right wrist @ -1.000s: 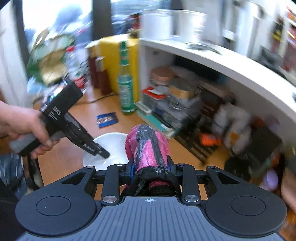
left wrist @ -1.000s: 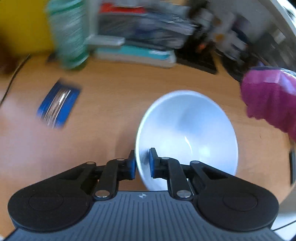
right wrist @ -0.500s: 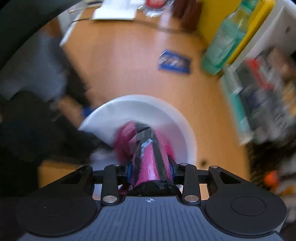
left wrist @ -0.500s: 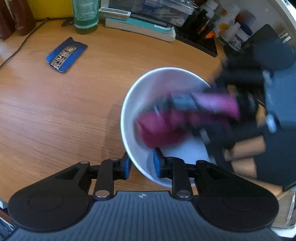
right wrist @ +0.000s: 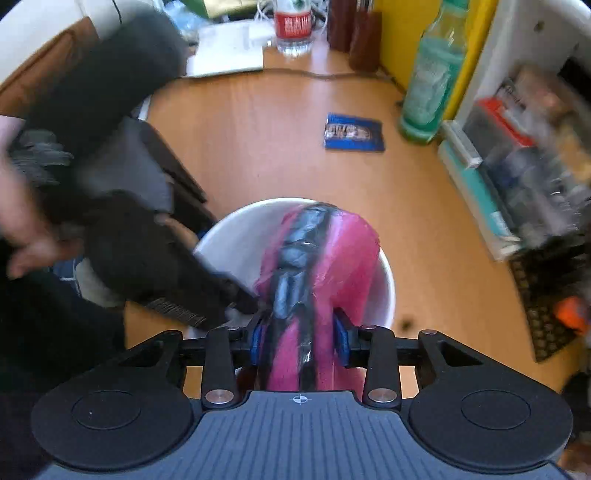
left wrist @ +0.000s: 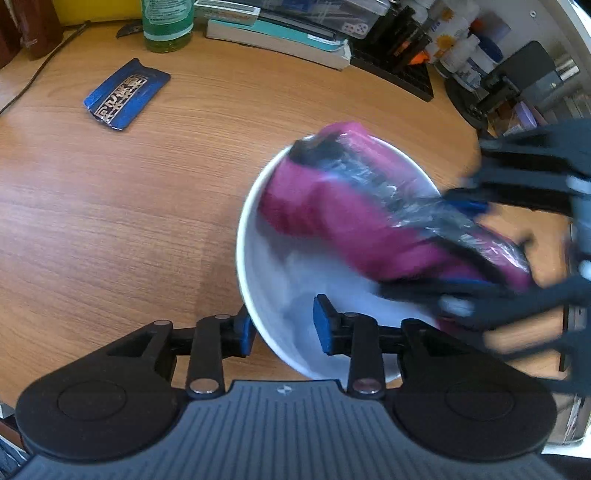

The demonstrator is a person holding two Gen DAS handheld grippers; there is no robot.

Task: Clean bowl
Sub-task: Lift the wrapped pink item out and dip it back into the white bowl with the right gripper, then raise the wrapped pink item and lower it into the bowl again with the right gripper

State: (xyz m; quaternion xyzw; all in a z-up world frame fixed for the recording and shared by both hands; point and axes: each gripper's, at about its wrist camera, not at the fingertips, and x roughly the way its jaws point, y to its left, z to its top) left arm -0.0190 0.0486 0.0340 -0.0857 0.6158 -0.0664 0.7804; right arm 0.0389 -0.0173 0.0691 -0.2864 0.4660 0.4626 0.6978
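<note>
A white bowl [left wrist: 295, 280] stands on the wooden table [left wrist: 110, 221]. My left gripper [left wrist: 284, 326] straddles its near rim, one pad outside and one inside. Its jaws are opening, and the inner pad stands clear of the wall. A pink cloth [left wrist: 332, 206] bound with black film lies across the inside of the bowl, reaching the far rim. My right gripper [right wrist: 299, 339] has the pink cloth [right wrist: 332, 251] between its pads over the bowl [right wrist: 236, 243]. Its jaws are opening, but the pads still press on the cloth. A hand [right wrist: 22, 236] carries the left gripper [right wrist: 240, 299] in from the left.
A blue packet [left wrist: 125, 94] lies on the table to the far left of the bowl. A green bottle [left wrist: 168, 22], stacked books [left wrist: 280, 29] and cluttered shelves [right wrist: 517, 166] line the far side. A cable [left wrist: 37, 74] runs along the back left.
The right gripper came down and brought the pink cloth into the bowl, then swept it toward the far rim. The left gripper's jaws have widened around the bowl's rim.
</note>
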